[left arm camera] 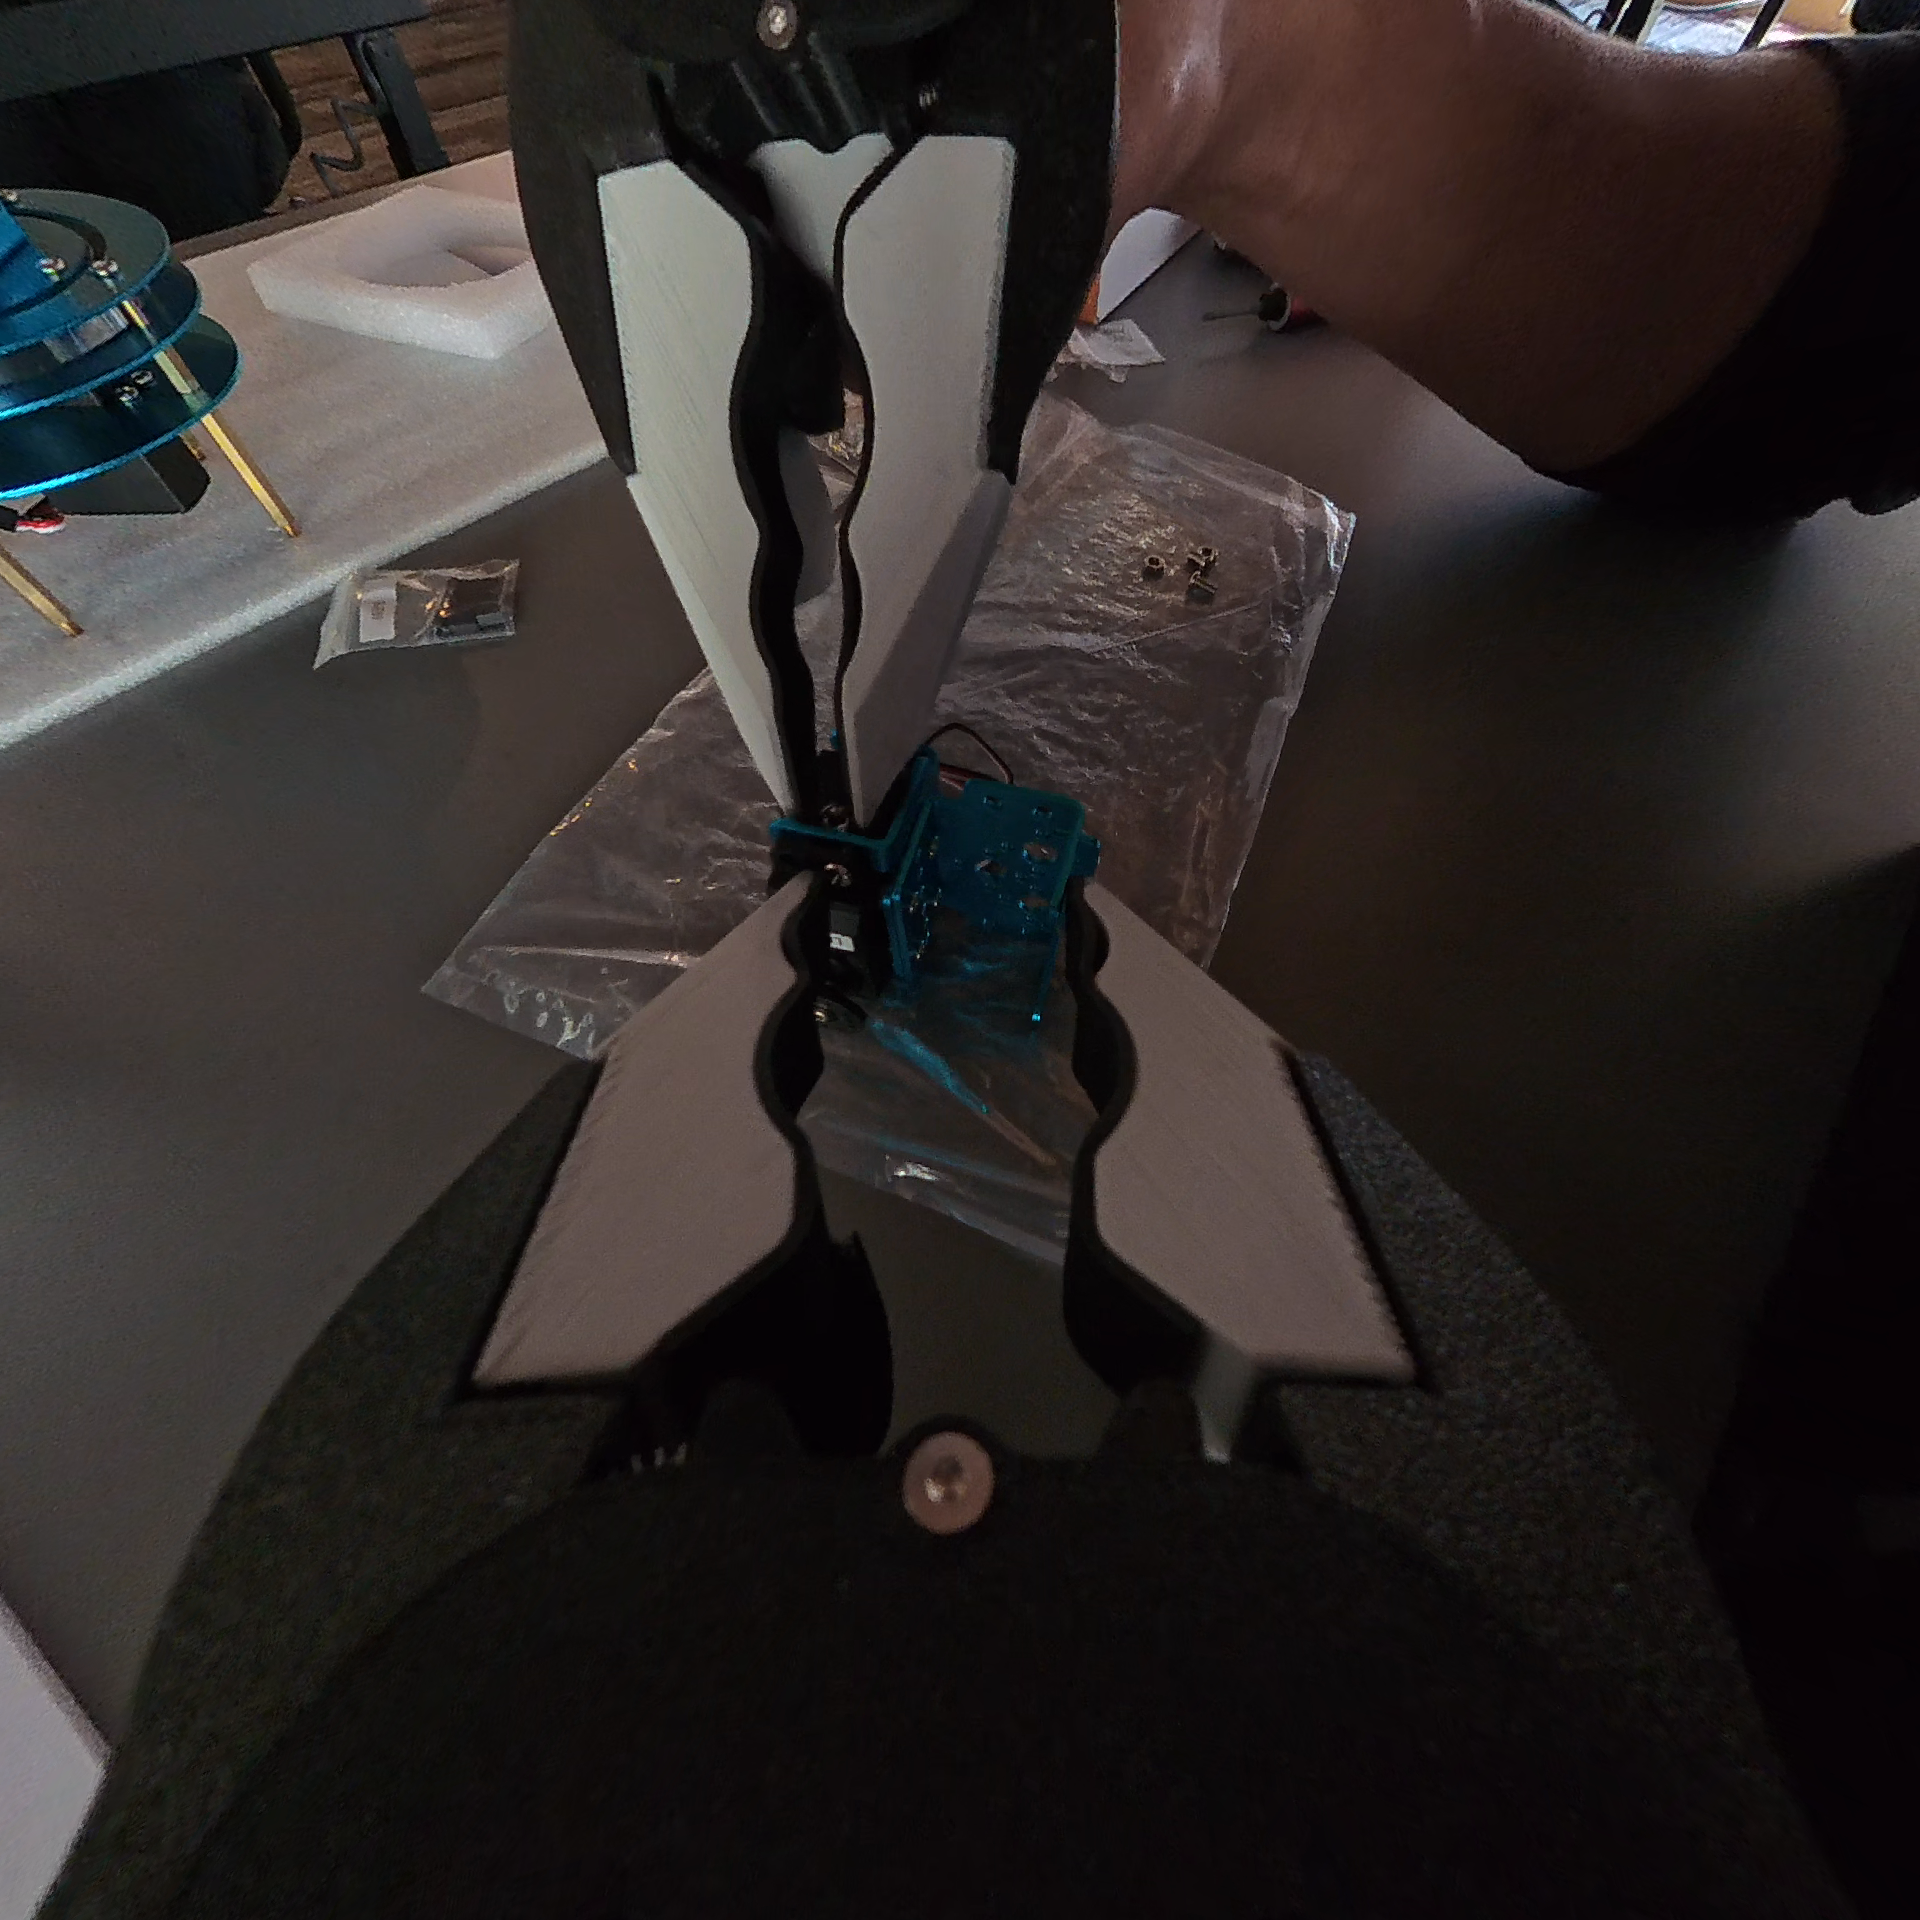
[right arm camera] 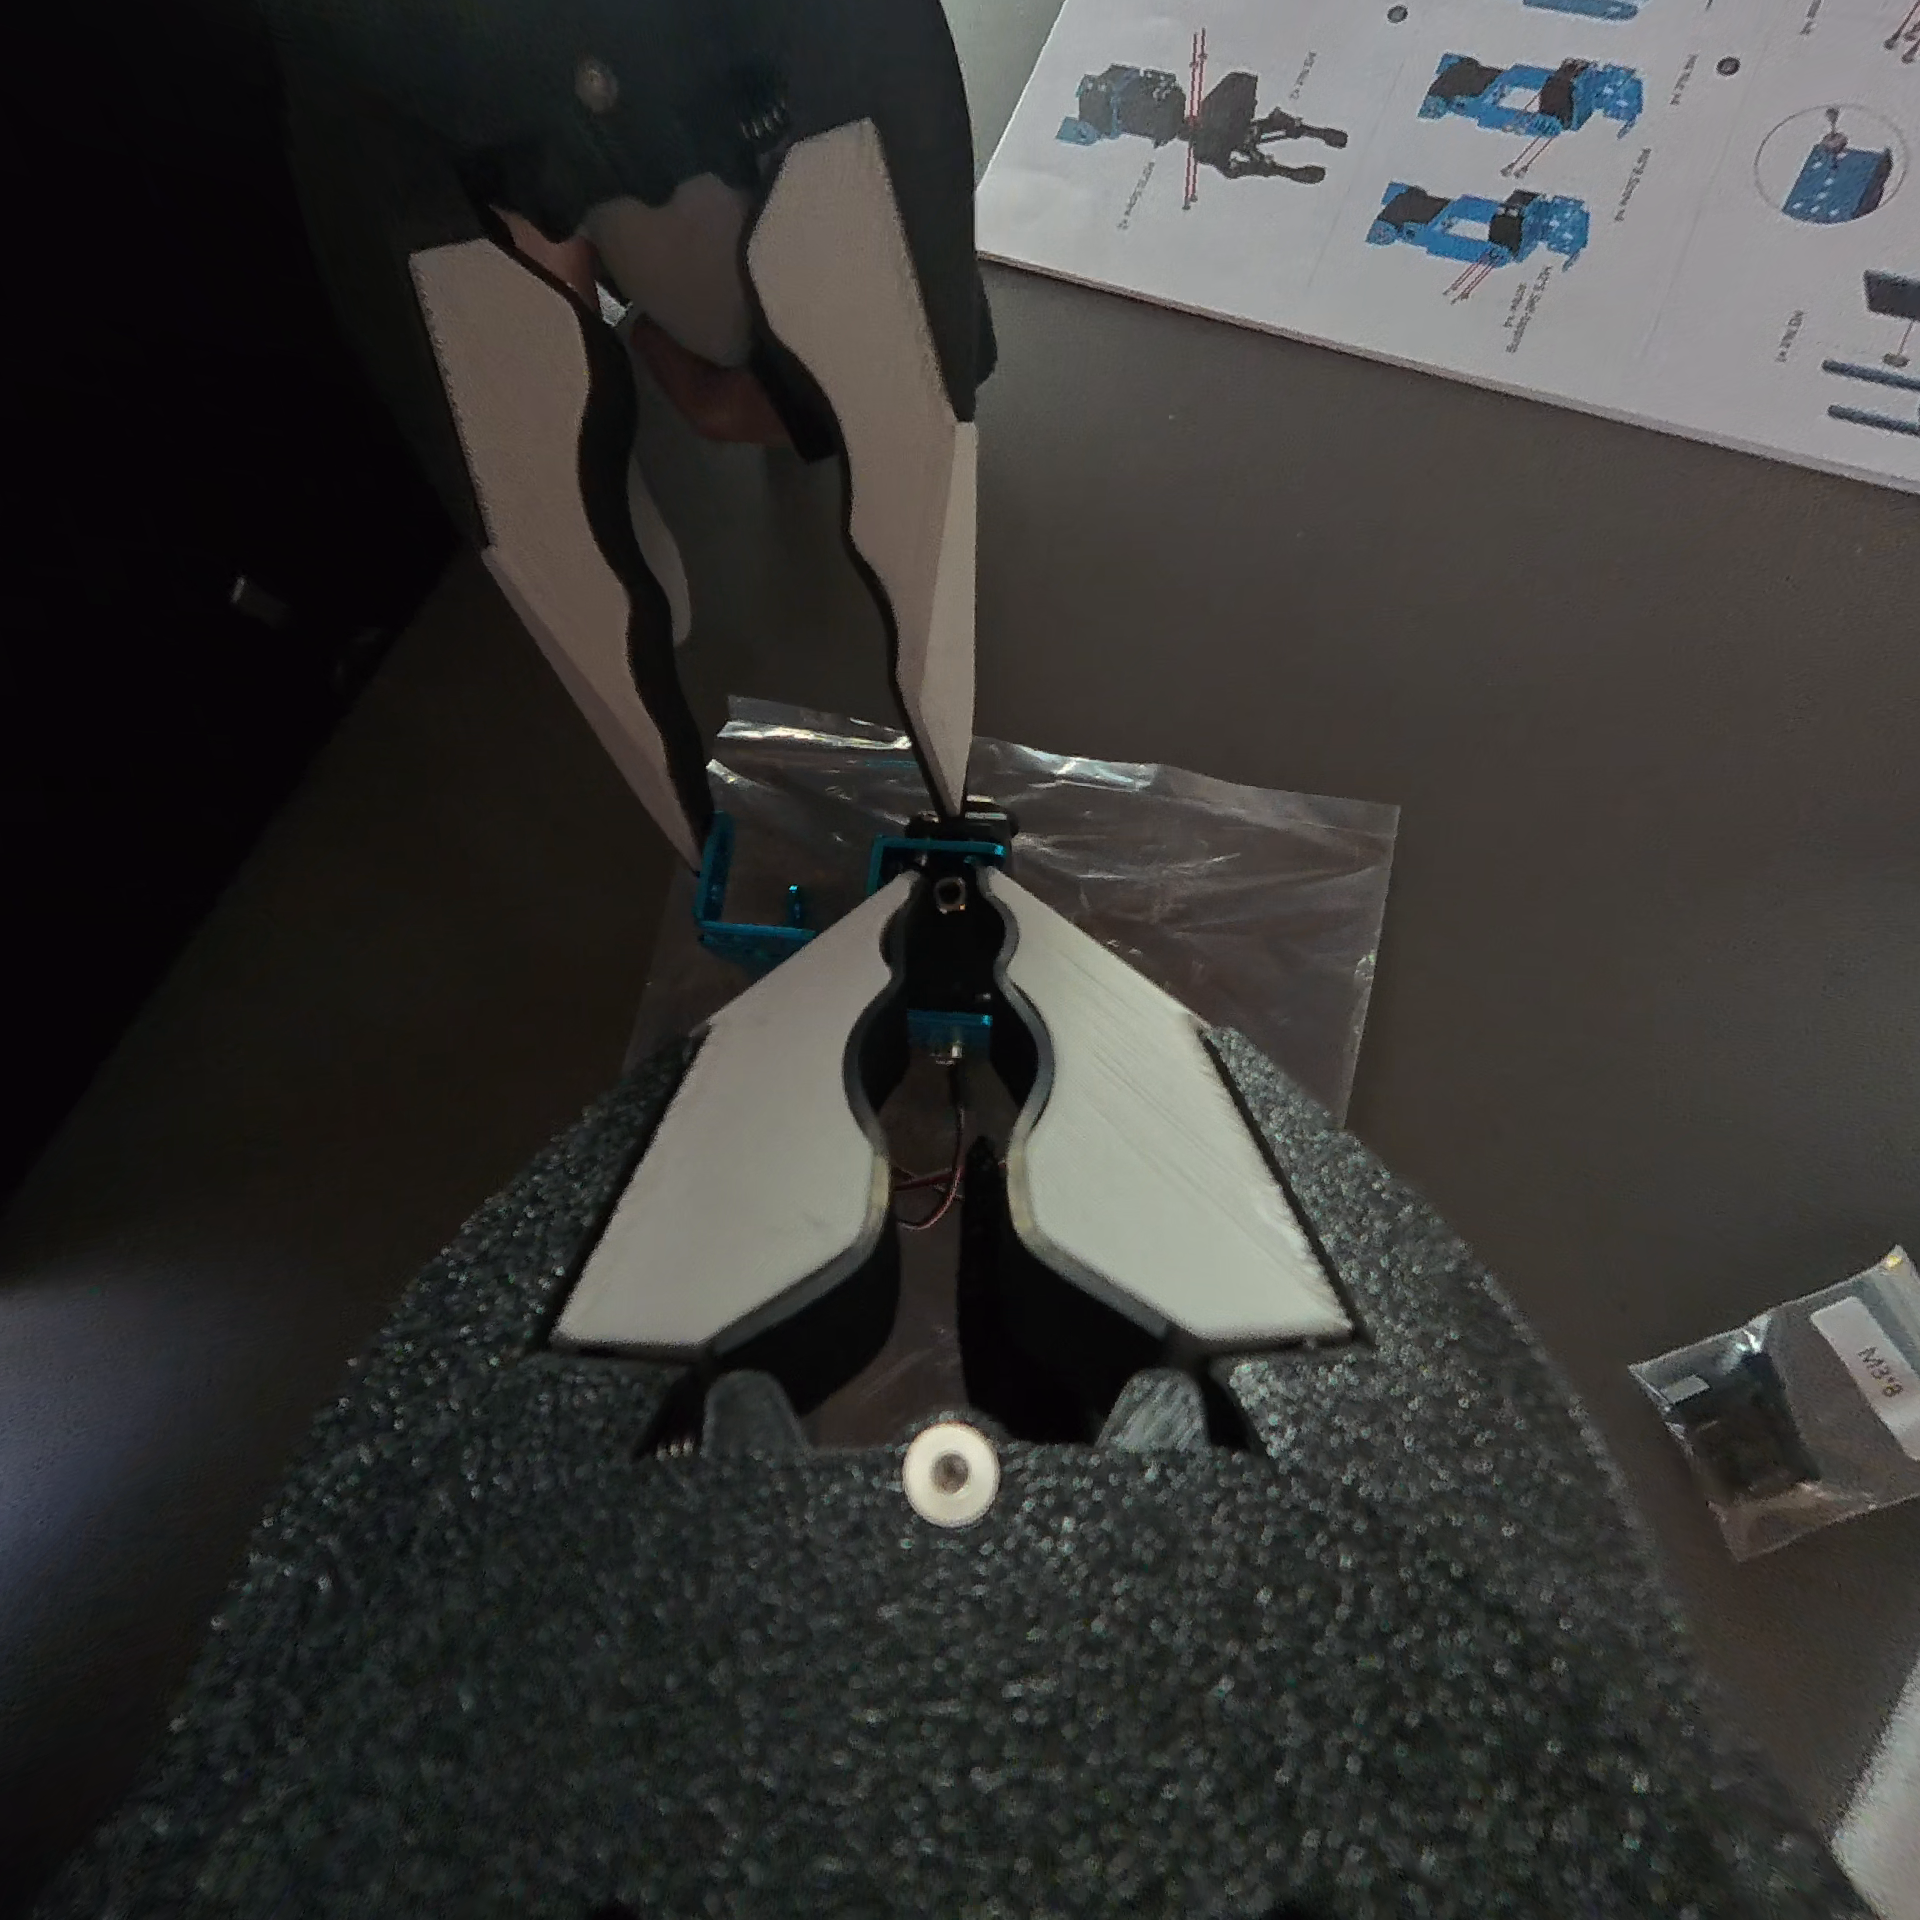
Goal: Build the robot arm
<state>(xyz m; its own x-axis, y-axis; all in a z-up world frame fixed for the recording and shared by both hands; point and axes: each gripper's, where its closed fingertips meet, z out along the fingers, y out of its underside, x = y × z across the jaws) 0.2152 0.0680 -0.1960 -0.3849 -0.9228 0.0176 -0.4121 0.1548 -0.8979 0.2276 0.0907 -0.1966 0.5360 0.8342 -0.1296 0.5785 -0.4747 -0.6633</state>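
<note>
Left gripper (left arm camera: 940, 909): jaws spread wide, straddling the blue bracket assembly (left arm camera: 987, 873), one fingertip set against each side of it. Grip pressure not determinable; contact on both sides apparent in both views.

Right gripper (right arm camera: 951, 883): entering from the opposite side, carried by a hand (left arm camera: 1455, 239). Jaws nearly together, pinching the black servo (left arm camera: 836, 945) mounted at one end of the blue bracket assembly. Fingertips of the two grippers almost touching at that end.

Blue bracket assembly: perforated metal, upright, near the middle of the dark grey worktop (left arm camera: 312, 935), on a clear plastic bag (left arm camera: 1143, 644) lying flat. Whether resting on the bag or raised just off it: cannot tell. Thin red and black wires (right arm camera: 935, 1195) trailing from the assembly, between the right gripper's fingers.

Also on the clear plastic bag, well apart from the assembly: a few small dark metal fasteners (left arm camera: 1184, 571).

Elsewhere on the worktop:
- printed instruction sheet (right arm camera: 1455, 208) with blue diagrams, toward one edge, flat;
- small zip bag (left arm camera: 426, 608) with dark parts, at the border of a white mat (left arm camera: 364, 436);
- second small parts bag (right arm camera: 1766, 1423) with a white label, near the right gripper's side;
- white foam block (left arm camera: 405, 281) with a cut-out, on the white mat;
- tiered blue disc stand (left arm camera: 94, 343) on brass legs, at the mat's outer end.

Lighting dim; fine detail of the servo mounting not legible.
</note>
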